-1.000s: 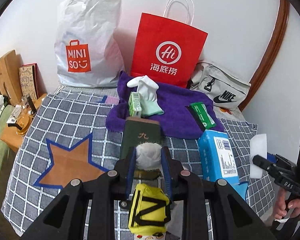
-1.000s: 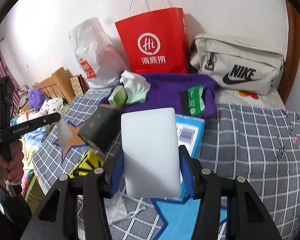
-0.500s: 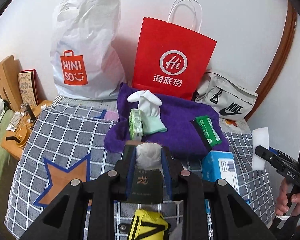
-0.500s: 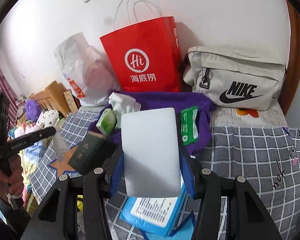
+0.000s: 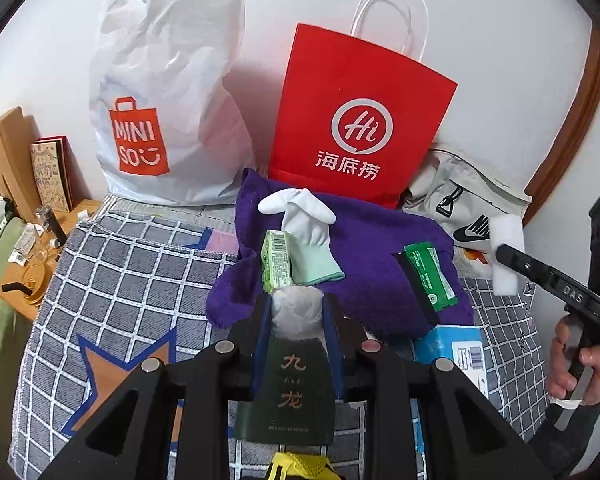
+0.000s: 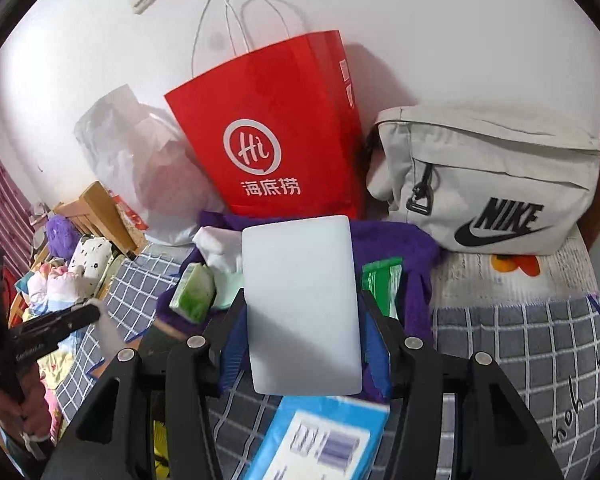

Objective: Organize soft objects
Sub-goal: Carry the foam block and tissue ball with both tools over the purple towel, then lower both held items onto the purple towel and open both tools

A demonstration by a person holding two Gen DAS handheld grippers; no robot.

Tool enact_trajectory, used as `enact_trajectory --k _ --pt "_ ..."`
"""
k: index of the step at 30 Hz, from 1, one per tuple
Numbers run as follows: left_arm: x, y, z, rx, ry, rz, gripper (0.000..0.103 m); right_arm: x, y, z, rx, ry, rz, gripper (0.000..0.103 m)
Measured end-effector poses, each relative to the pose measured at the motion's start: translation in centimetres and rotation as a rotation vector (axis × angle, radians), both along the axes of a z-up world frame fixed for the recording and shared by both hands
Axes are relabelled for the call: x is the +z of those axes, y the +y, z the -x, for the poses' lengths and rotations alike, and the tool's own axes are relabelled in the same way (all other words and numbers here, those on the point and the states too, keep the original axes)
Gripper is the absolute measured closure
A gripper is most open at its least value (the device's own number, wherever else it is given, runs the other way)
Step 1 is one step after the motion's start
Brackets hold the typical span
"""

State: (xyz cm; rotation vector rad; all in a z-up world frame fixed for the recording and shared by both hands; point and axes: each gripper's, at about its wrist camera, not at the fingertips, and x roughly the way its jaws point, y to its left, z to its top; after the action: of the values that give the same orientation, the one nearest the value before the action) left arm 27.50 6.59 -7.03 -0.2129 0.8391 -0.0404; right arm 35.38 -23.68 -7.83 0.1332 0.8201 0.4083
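In the left wrist view my left gripper (image 5: pixel 297 305) is shut on a crumpled white soft wad (image 5: pixel 298 312), above a dark green box (image 5: pixel 298 392). Just ahead lies a purple towel (image 5: pixel 364 248) carrying a white and mint glove (image 5: pixel 310 236), a green tissue pack (image 5: pixel 276 262) and a green sachet (image 5: pixel 430 276). My right gripper (image 6: pixel 302 300) is shut on a white sponge block (image 6: pixel 302 312), held over the towel's near edge (image 6: pixel 394 240). The same sponge (image 5: pixel 507 254) shows at the right of the left wrist view.
Against the wall stand a white Miniso bag (image 5: pixel 160 100), a red paper bag (image 5: pixel 356 128) and a grey Nike pouch (image 6: pixel 492 184). A blue box (image 6: pixel 320 436) lies on the checked bedspread (image 5: pixel 132 280). A wooden nightstand (image 5: pixel 24 280) is at the left.
Both grippers have moved forward toward the bags at the wall, each keeping its hold. The towel and bags loom larger, and the yellow item has slid out at the bottom.
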Motion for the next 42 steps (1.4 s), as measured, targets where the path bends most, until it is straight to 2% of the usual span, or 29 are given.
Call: enact_trajectory --k 3,11,18,27,37,42 --pt "-0.3 -0.3 -1.1 -0.006 0.007 -0.009 0.078 -1.1 0.9 -1.5 0.031 0.021 -0.017 0.051" --pt "-1.5 -0.7 -4.1 -0.023 0.012 0.028 0.078 -6.2 2.9 -4.1 0.099 0.144 0.027 0.051" --pt "-3.1 -1.7 -6.9 -0.041 0.034 0.039 0.078 -8.9 3.6 -5.0 0.127 0.208 0.066 0.050" --pt "-4.7 -2.9 -10.1 -0.049 0.061 0.022 0.078 -11.2 3.9 -6.2 0.106 0.276 0.091 0.050" --pt "-7.0 -3.4 -11.9 -0.056 0.139 -0.003 0.077 -12.7 4.4 -6.6 0.114 0.322 0.109 0.050" --pt "-7.5 -3.7 -12.3 -0.060 0.153 -0.021 0.076 -12.8 4.1 -6.9 0.107 0.340 0.101 0.040"
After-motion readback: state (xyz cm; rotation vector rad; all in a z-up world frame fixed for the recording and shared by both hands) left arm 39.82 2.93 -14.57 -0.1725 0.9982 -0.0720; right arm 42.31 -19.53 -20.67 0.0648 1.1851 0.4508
